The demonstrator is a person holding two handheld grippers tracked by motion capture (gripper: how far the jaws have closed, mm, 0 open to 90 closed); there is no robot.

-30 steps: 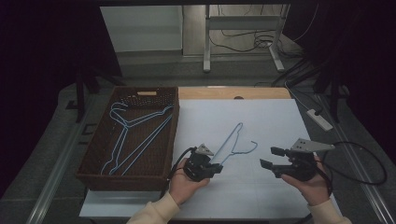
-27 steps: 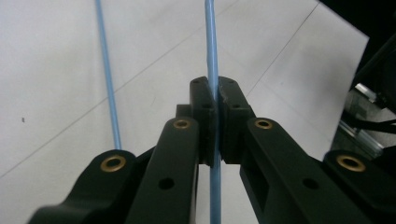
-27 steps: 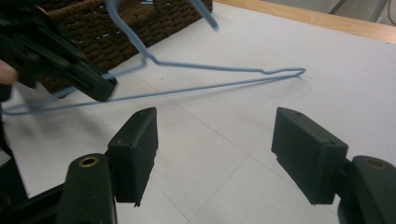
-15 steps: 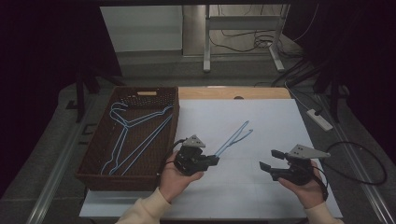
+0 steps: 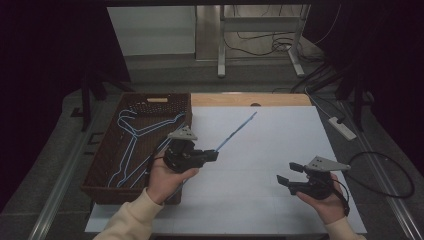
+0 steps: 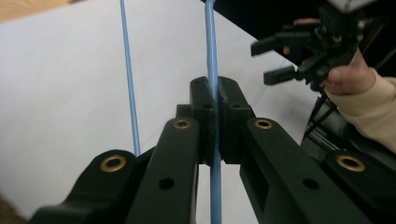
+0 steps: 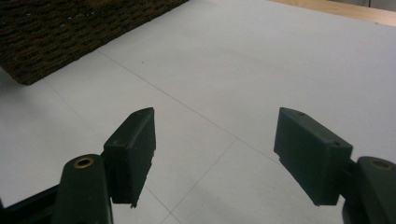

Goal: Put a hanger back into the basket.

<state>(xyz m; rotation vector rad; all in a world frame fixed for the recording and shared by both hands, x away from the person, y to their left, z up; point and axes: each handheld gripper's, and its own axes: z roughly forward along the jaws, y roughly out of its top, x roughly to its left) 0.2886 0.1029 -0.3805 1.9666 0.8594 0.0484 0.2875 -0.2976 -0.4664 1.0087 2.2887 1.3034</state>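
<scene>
The left gripper [image 6: 215, 100] has its two black jaws pressed together on a thin blue wire of a hanger [image 6: 211, 51], which runs straight up between them and out at the top edge. A second blue wire of the same hanger stands to the left, apart from the jaws, over the white table [image 6: 60, 93]. At upper right, farther off, a hand [image 6: 348, 77] in a cream sleeve [image 6: 378, 112] holds the right gripper [image 6: 273, 60], its jaws apart.

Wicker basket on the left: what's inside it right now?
Inside the wicker basket, light blue wire hangers lie overlapping on the bottom; their exact number can't be told. The left claw, shut on another blue hanger, hides the basket's near right corner.
</scene>
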